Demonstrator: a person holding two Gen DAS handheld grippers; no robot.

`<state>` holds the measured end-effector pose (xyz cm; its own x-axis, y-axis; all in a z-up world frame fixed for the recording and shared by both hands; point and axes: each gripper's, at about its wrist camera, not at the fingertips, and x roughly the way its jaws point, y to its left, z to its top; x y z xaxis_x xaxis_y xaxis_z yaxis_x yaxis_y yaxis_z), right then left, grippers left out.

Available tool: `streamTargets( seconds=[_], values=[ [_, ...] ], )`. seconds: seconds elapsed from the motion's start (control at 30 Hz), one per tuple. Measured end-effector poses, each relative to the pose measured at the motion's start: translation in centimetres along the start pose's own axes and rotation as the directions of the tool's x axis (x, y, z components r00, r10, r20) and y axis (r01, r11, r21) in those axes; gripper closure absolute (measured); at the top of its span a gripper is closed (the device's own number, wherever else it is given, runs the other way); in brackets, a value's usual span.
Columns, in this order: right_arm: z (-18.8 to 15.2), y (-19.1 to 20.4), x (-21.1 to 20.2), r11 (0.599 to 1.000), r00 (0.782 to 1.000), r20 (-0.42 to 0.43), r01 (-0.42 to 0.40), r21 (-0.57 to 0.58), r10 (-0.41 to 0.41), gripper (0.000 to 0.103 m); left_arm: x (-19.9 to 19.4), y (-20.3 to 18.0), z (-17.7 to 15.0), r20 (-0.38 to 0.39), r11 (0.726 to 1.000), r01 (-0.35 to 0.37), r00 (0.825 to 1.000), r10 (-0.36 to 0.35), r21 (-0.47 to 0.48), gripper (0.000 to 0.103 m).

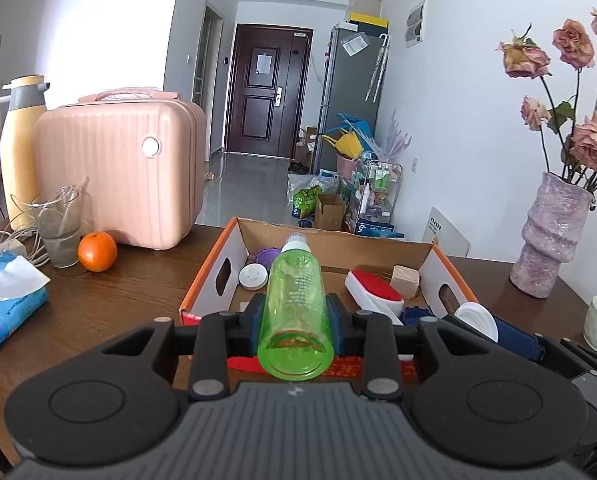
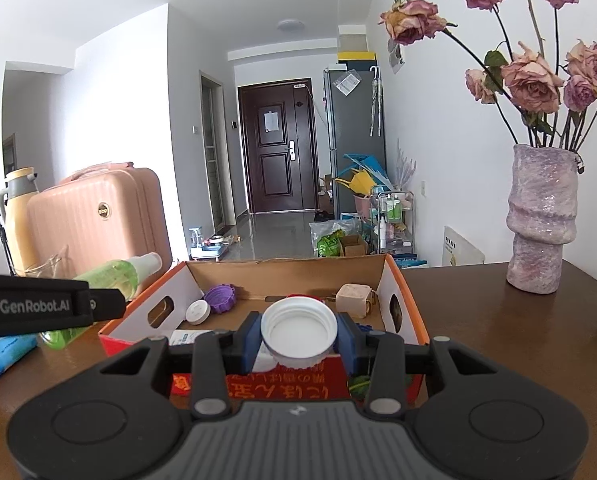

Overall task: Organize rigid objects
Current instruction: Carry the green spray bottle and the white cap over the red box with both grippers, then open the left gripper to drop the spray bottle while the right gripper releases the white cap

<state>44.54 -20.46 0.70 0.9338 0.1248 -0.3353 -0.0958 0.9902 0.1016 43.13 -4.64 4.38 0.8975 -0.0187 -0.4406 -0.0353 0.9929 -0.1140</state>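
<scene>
Clamped between the left gripper (image 1: 294, 318) fingers, a translucent green spray bottle (image 1: 295, 304) lies pointing forward, its white nozzle over the cardboard box (image 1: 234, 240). Right gripper (image 2: 300, 334) pinches a white lid (image 2: 298, 330), hollow side to the camera, above the box's near wall. Inside the box sit a white cap (image 2: 197, 312), a purple ridged lid (image 2: 219, 298) and a beige block (image 2: 353, 300). Beyond the box's left wall stands a pink case (image 1: 118, 172) on the surface (image 1: 110, 300)

This is a lived-in home: a dark wooden table (image 1: 110, 300) faces a tiled hallway ending in a dark brown panelled front door (image 1: 267, 92). A tall grey refrigerator (image 1: 348, 92), a pink ribbed hard-shell suitcase (image 1: 118, 172) and a mottled purple vase of dried roses (image 2: 540, 216) furnish it.
</scene>
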Motion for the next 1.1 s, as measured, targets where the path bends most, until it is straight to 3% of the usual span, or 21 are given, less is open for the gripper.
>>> streamTargets(
  seconds=[0.63,1.1],
  values=[
    [1.8,-0.8,6.0,1.0,1.0,-0.01,0.019,0.006,-0.019,0.064,6.6,-1.0,2.2,-0.012,1.0,-0.02,1.0,0.02,0.001,0.071],
    [2.7,-1.6,10.2,0.999,0.998,-0.041,0.04,0.011,-0.04,0.064,12.0,-0.4,3.3,-0.045,0.997,-0.074,0.996,0.074,0.003,0.071]
  ],
)
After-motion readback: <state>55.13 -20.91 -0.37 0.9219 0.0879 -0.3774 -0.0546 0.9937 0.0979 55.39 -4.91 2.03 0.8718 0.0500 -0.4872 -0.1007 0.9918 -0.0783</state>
